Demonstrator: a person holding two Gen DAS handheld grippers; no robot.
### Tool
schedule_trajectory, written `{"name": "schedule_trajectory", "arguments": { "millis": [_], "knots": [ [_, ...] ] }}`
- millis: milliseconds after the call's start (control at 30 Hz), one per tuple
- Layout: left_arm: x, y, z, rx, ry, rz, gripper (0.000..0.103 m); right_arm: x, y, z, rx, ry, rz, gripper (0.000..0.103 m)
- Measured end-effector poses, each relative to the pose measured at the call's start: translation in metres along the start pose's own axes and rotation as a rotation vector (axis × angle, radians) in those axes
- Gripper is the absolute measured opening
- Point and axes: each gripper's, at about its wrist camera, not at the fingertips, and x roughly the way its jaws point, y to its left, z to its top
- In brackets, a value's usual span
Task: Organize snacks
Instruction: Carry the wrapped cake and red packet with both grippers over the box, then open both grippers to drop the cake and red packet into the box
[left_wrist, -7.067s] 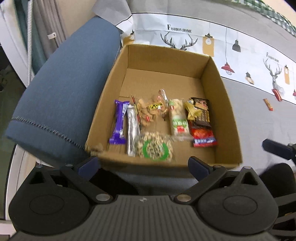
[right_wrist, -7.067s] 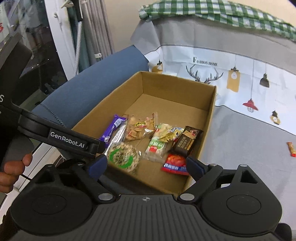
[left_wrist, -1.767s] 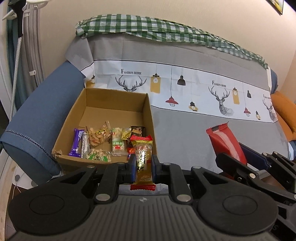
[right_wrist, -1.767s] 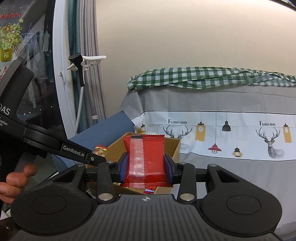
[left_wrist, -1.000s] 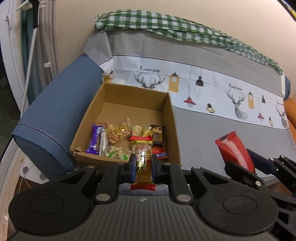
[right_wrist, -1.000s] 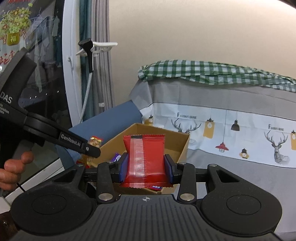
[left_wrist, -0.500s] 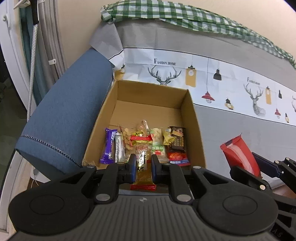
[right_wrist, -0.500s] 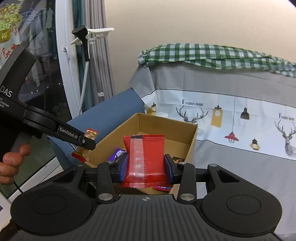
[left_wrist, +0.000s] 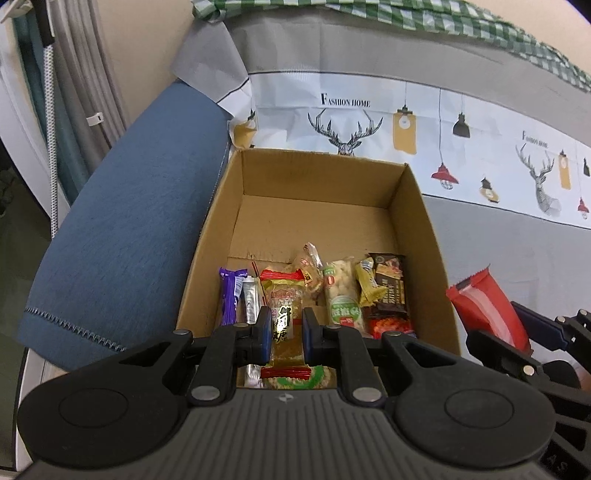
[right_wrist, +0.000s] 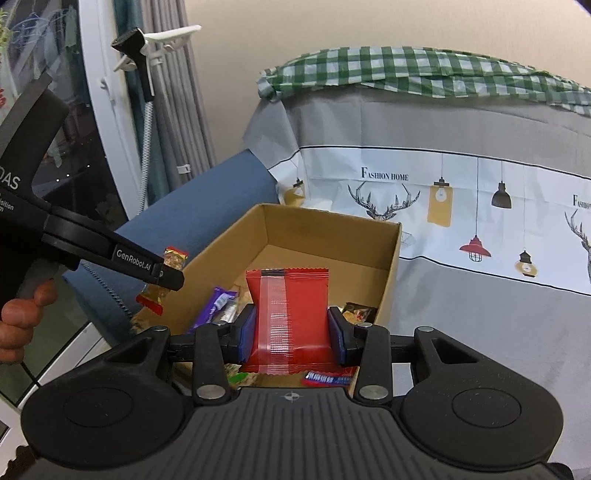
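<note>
Black ribbed gripper (left_wrist: 283, 328), blue-padded jaws, silver screws.

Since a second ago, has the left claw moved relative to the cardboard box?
Yes. The left claw has closed in toward the cardboard box, now above its near edge.

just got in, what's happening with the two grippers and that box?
A person is sorting snacks into a cardboard box on a sofa. The left gripper is shut on a yellow candy packet over the box's near end. The right gripper is shut on a red snack packet, just right of the box. Neither is released yet; several snacks already lie inside.
</note>
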Motion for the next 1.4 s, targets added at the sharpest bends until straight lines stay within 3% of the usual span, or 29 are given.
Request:
{"name": "schedule_trajectory", "arguments": {
  "millis": [433, 933, 967, 1000, 1033, 1067, 1100, 1133, 1233, 1400],
  "knots": [
    [0.077, -0.001, 0.032, 0.033, 0.076, 0.024, 0.017, 0.078, -0.014, 0.007, 0.019, 0.059, -0.004, 0.042],
    [0.139, 0.000, 0.040, 0.062, 0.144, 0.061, 0.020, 0.141, -0.028, 0.001, 0.021, 0.118, -0.033, 0.043],
    [0.141, 0.001, 0.041, 0.059, 0.150, 0.056, 0.026, 0.143, -0.029, 0.002, 0.018, 0.116, -0.034, 0.043],
    [0.142, 0.002, 0.042, 0.058, 0.155, 0.046, 0.057, 0.145, -0.029, 0.003, 0.013, 0.115, -0.033, 0.048],
    [0.141, 0.003, 0.043, 0.058, 0.155, 0.040, 0.095, 0.147, -0.029, 0.004, 0.010, 0.118, -0.033, 0.057],
    [0.140, 0.004, 0.045, 0.056, 0.144, 0.046, 0.102, 0.149, -0.029, 0.005, 0.006, 0.123, -0.028, 0.067],
    [0.133, 0.005, 0.044, 0.052, 0.113, 0.060, 0.103, 0.149, -0.028, 0.005, 0.002, 0.127, -0.029, 0.085],
    [0.128, 0.004, 0.042, 0.056, 0.097, 0.075, 0.103, 0.148, -0.027, 0.005, -0.001, 0.125, -0.030, 0.093],
    [0.115, 0.005, 0.036, 0.075, 0.109, 0.099, 0.103, 0.138, -0.022, 0.003, -0.040, 0.131, -0.016, 0.095],
    [0.073, 0.011, 0.009, 0.025, 0.111, 0.073, 0.103, 0.103, -0.011, -0.004, -0.045, 0.139, -0.006, 0.097]
  ]
}}
